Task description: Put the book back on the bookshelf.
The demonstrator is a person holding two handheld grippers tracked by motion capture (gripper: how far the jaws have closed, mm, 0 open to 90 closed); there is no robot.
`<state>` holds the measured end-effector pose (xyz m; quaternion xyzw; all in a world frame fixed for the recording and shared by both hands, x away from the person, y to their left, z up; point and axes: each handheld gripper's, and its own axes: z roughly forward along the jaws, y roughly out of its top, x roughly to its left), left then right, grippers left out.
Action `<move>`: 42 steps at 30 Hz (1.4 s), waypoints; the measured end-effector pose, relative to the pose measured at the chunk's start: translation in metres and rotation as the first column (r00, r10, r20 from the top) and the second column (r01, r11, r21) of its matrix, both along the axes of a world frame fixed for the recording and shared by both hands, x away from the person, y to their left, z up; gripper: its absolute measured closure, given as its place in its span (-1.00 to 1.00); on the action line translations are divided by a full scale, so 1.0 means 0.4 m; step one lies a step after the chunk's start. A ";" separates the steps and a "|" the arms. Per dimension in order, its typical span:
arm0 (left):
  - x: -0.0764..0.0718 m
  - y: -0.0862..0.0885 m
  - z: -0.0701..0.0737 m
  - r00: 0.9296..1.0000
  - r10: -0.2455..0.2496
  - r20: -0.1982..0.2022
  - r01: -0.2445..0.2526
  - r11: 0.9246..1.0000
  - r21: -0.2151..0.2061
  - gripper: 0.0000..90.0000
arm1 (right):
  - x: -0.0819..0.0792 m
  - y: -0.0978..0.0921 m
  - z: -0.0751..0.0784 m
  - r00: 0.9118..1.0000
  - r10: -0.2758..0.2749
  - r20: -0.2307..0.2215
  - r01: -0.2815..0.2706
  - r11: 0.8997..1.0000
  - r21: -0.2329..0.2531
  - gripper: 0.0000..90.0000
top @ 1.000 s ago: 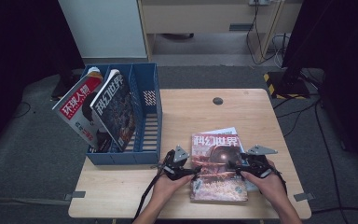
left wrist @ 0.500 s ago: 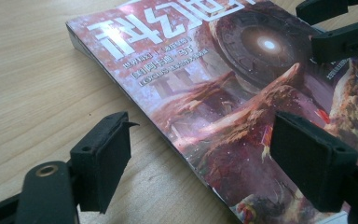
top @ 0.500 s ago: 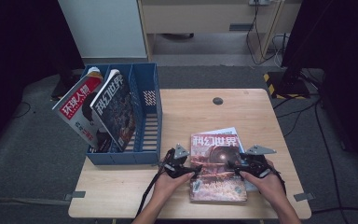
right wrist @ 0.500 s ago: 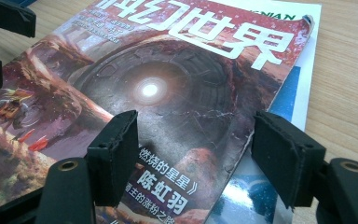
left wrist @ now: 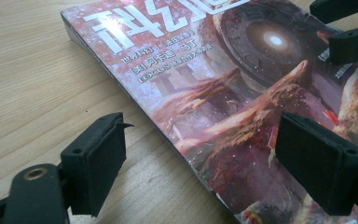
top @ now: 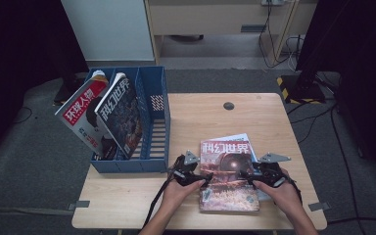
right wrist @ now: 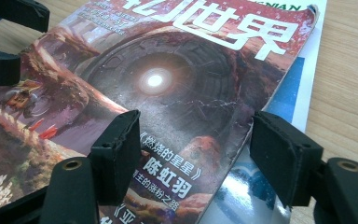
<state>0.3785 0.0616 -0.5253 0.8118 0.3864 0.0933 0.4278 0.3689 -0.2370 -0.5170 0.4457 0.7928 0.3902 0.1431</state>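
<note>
In the blue rack (top: 154, 127) lean two magazines (top: 105, 117); both grippers' jaws gape.

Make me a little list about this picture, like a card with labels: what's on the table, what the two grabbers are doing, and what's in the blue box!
Table: light wooden table
Top magazine: red magazine lying flat on a blue-edged magazine
Left gripper: open, jaws either side of the red magazine's left edge
Right gripper: open, jaws either side of its right edge
Blue box: blue rack at the table's left
In the rack: two magazines, leaning
Hands: a hand holds each gripper
</note>
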 end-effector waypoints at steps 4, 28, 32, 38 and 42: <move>0.004 -0.001 -0.001 1.000 0.003 -0.004 -0.003 1.000 0.005 -0.66 | 0.000 0.003 0.000 1.000 -0.001 -0.001 0.001 1.000 -0.002 -0.27; 0.025 -0.007 -0.015 0.998 0.001 -0.058 -0.003 1.000 -0.031 -0.74 | -0.002 0.009 -0.001 1.000 -0.004 0.003 0.004 1.000 -0.004 -0.32; 0.031 -0.008 -0.017 0.998 -0.002 -0.068 0.000 0.999 -0.033 -0.77 | -0.001 0.009 -0.002 1.000 -0.004 0.003 0.004 1.000 -0.002 -0.32; 0.036 -0.012 -0.015 0.997 -0.008 -0.079 0.006 1.000 -0.027 -0.78 | -0.001 0.011 -0.002 1.000 -0.001 0.007 0.001 1.000 -0.005 -0.32; 0.040 -0.018 -0.015 0.996 -0.017 -0.093 0.015 1.000 -0.028 -0.78 | 0.000 0.013 -0.003 1.000 -0.002 0.006 0.002 1.000 -0.003 -0.32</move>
